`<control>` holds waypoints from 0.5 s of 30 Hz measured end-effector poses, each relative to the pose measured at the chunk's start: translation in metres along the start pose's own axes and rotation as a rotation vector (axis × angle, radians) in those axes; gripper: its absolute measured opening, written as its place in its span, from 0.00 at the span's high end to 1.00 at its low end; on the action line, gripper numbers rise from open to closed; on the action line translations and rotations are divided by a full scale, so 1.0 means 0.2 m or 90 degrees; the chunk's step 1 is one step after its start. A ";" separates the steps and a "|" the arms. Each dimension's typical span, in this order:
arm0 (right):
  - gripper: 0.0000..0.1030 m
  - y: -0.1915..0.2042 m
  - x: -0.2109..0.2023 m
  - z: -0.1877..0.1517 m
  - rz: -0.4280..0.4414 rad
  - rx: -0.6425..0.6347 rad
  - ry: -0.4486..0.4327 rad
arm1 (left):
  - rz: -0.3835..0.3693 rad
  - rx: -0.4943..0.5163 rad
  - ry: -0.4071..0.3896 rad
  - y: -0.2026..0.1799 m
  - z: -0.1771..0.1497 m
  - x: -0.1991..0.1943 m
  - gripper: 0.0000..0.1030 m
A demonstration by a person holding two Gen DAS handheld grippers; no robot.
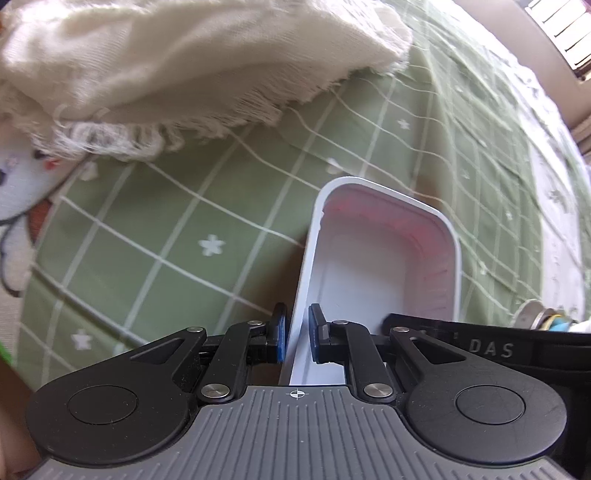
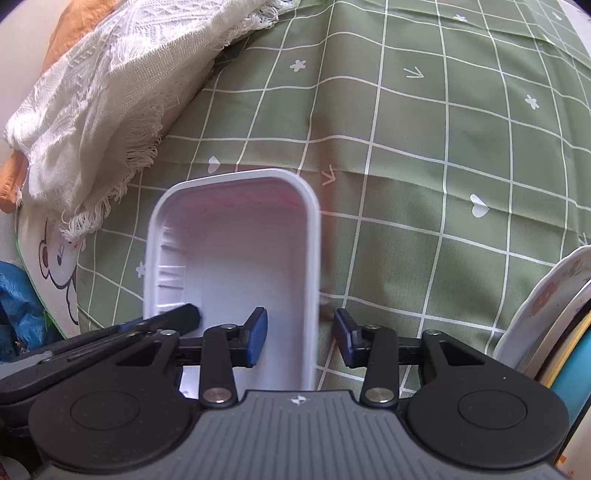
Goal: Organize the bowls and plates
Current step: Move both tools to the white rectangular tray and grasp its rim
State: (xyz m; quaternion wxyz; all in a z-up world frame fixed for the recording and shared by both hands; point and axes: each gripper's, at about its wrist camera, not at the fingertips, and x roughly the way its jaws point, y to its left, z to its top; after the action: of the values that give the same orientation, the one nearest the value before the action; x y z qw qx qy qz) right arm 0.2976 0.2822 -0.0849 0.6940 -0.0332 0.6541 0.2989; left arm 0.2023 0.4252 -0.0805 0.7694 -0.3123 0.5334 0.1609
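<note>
A white rectangular plastic bowl [image 1: 369,288] sits over the green checked tablecloth [image 1: 166,229]. My left gripper [image 1: 297,334] is shut on the bowl's left wall, one blue pad on each side of it. In the right wrist view the same bowl [image 2: 236,266] fills the lower middle. My right gripper [image 2: 301,338] straddles its right wall with the jaws open; a gap shows between each pad and the wall. The left gripper's black finger [image 2: 184,314] reaches over the bowl's left wall there.
A fringed cream cloth [image 2: 103,103] lies bunched at the upper left, over an orange fabric [image 2: 11,184]. Stacked patterned plates [image 2: 546,306] stand at the right edge. The tablecloth [image 2: 424,147] stretches away beyond the bowl. A window [image 1: 565,33] is at the far upper right.
</note>
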 end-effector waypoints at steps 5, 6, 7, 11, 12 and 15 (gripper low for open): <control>0.64 0.00 -0.01 -0.03 0.002 -0.004 -0.025 | -0.036 0.021 -0.007 -0.01 0.01 0.03 0.86; 0.64 0.01 -0.01 -0.03 0.001 -0.004 -0.027 | -0.040 0.022 -0.008 0.00 0.01 0.03 0.86; 0.64 0.01 -0.01 -0.03 0.002 -0.005 -0.031 | -0.045 0.024 -0.009 0.01 0.01 0.03 0.86; 0.64 0.00 -0.01 -0.04 0.012 -0.007 -0.054 | -0.074 -0.013 -0.007 0.06 0.03 0.04 0.86; 0.64 0.01 -0.01 -0.05 0.012 -0.014 -0.064 | -0.078 -0.019 -0.010 0.07 0.03 0.05 0.86; 0.64 0.02 -0.03 -0.11 0.007 -0.047 -0.096 | -0.077 -0.006 -0.027 0.06 0.02 0.05 0.86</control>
State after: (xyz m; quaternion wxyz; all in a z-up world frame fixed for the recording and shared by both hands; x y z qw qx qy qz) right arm 0.2768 0.2741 -0.0817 0.7382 -0.0323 0.5885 0.3282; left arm 0.2025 0.4365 -0.0927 0.7873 -0.3437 0.4967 0.1232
